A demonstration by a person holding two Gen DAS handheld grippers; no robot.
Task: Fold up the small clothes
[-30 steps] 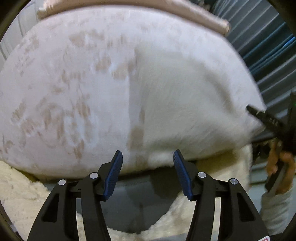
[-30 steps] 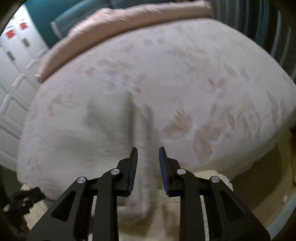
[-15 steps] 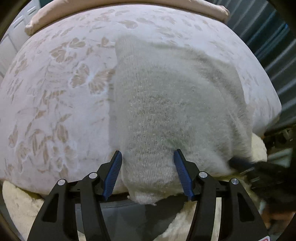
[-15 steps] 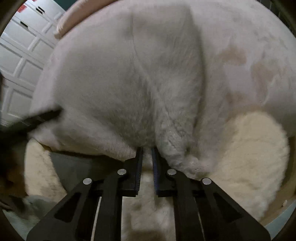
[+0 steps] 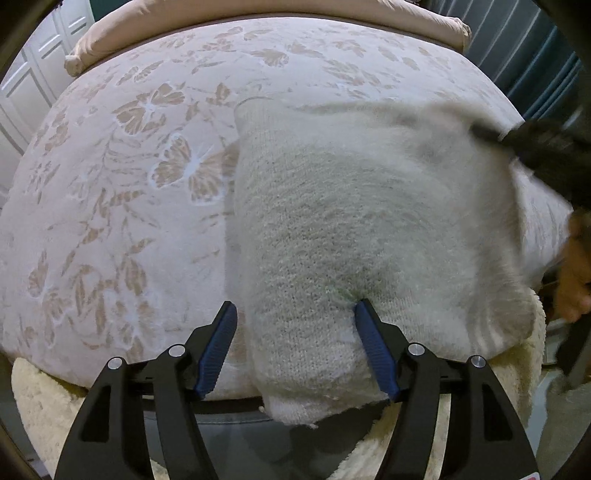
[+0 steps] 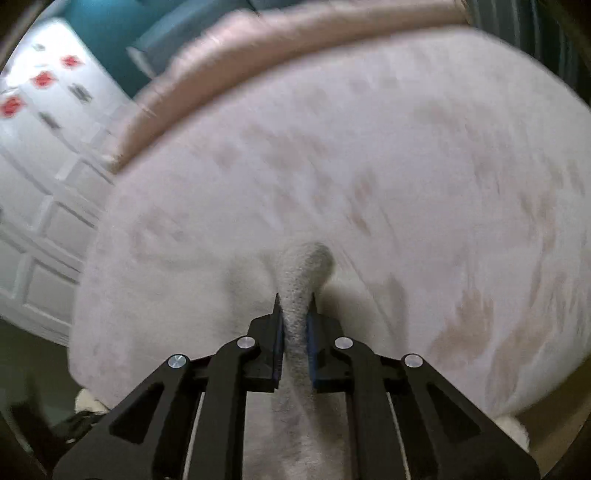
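Left tool [image 5: 295,332] spread wide; right tool [image 6: 294,325] clamped tight.

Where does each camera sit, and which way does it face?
Left wrist: on the left gripper, facing the pale knitted garment on the butterfly-patterned bedspread; its open fingers, right gripper and a hand show.
Right wrist: on the right gripper, looking across the bed; its fingers pinch the garment.
Shared: garment, bedspread, beige pillow.
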